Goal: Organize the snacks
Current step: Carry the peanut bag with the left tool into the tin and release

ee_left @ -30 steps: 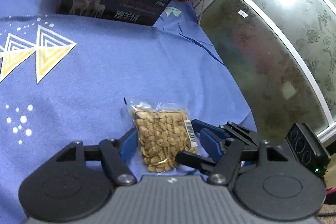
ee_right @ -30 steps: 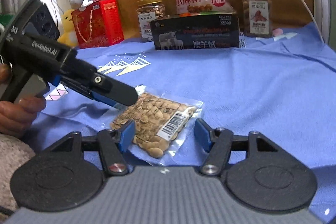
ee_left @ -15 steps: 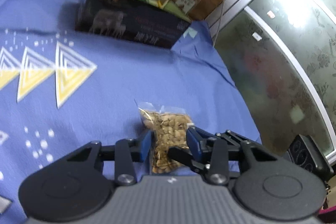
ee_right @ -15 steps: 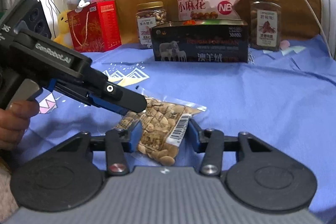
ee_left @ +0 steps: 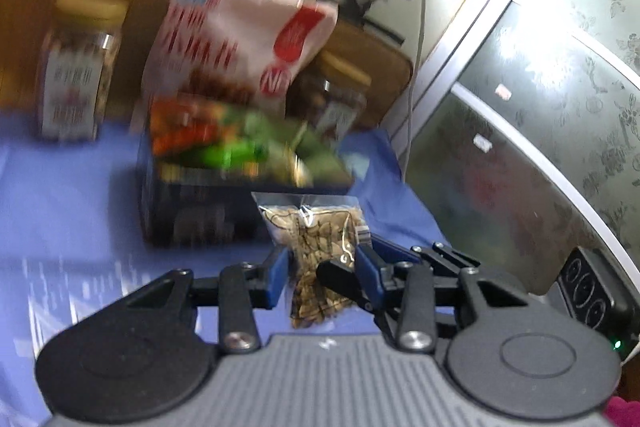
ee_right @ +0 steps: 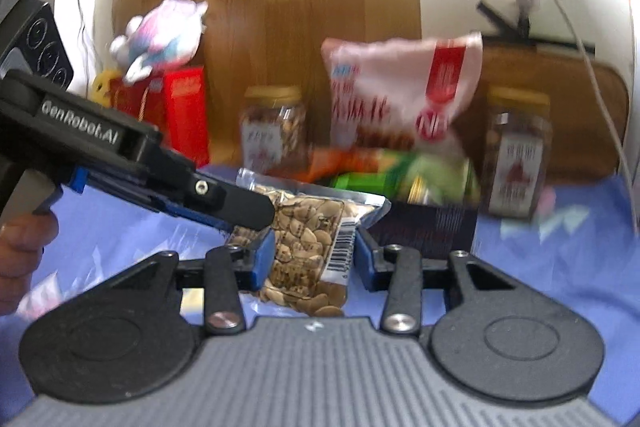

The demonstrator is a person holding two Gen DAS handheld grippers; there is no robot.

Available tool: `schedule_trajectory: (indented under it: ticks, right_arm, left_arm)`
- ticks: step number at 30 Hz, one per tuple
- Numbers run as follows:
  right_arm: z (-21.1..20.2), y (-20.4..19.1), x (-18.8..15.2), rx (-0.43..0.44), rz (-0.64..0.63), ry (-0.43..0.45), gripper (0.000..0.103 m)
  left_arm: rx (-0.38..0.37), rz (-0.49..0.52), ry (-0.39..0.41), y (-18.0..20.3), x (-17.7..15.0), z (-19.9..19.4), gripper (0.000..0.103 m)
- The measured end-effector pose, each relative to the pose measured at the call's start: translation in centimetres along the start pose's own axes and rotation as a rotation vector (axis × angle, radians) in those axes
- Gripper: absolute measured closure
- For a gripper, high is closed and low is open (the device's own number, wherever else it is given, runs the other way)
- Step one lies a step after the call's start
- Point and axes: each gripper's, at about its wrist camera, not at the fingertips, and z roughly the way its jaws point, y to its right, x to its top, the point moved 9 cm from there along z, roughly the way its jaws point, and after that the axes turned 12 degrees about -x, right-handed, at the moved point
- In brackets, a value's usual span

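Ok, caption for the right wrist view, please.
Both grippers, right and left, pinch one clear seed packet above the blue cloth, facing the black box of snacks.

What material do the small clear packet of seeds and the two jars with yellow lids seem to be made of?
Small clear packet of seeds: thin glossy plastic film, probably; the seeds show through, the sealed edge glints, and a printed barcode label sits on it.
Two jars with yellow lids: clear plastic or glass, which the blur leaves open; the contents show through the walls, with paper-like labels on the front.
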Motion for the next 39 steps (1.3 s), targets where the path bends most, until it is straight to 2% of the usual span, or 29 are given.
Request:
schedule_trajectory:
  ticks: [4, 8, 14, 17, 18, 22, 26, 29, 32, 39]
  right_arm:
    - [2.8, 1.6, 3.0, -0.022, 0.012, 0.063, 0.057]
    - [6.4, 3.2, 4.3, -0.039, 0.016, 0.078, 0.057]
    - [10.1, 4.4, 3.5, -0.06, 0.018, 0.044, 0.057]
    - [11.1, 4.7, 2.7, -0.059, 0.026, 0.016, 0.055]
    - [11.4, 4.7, 2.5, -0.056, 0.026, 0.009, 0.052]
    - [11.5, 4.5, 1.9, -0.052, 0.024, -0.006, 0.045]
    - [11.1, 4.6, 2.2, -0.071, 0.018, 0.014, 0.037]
    - [10.7, 4.7, 2.5, -0.082, 0.024, 0.036, 0.03]
    - [9.9, 4.7, 2.7, -0.095, 0.027, 0.051, 0.03]
    - [6.4, 4.5, 2.3, -0.111, 0.063, 0.085, 0.029]
  left_arm:
    - [0.007, 0.058, 0.04, -0.3, 4.3, 1.5, 0.067]
    - [0.027, 0.046, 0.043, -2.5, 7.0, 3.9, 0.067]
    - [0.06, 0.024, 0.011, -5.6, 7.9, 7.2, 0.066]
    - [0.082, 0.028, -0.011, -6.6, 7.5, 8.3, 0.066]
    - [0.091, 0.03, -0.018, -6.8, 7.3, 8.5, 0.066]
    - [0.112, 0.035, -0.029, -7.3, 6.7, 9.0, 0.065]
    - [0.152, 0.065, -0.013, -7.0, 6.8, 8.3, 0.058]
    - [0.215, 0.101, 0.009, -6.8, 7.2, 7.5, 0.053]
    - [0.269, 0.136, 0.016, -6.4, 7.2, 6.6, 0.052]
    - [0.324, 0.148, 0.032, -4.7, 5.7, 4.1, 0.052]
